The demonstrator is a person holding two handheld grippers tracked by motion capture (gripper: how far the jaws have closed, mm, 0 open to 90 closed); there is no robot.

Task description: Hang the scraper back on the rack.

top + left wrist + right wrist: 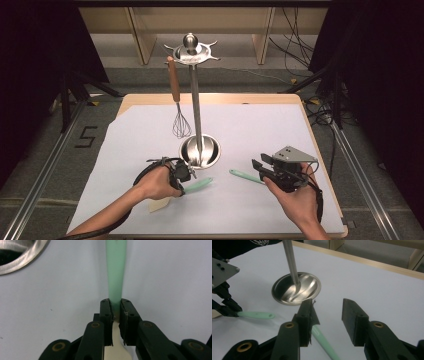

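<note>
left claw [115, 308]: clamped on green-handled spatula [115, 277] lying flat on desk [250, 125] beside utensil stand [199, 150] | right claw [327, 315]: jaws wide apart, holding nothing, hovering over second green handle [323, 341] | whisk [181, 122]: hanging from stand

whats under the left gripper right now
A spatula: its green handle runs out from between the fingers of the left gripper, lying on the white sheet. The cream blade is mostly covered by the hand.
</note>
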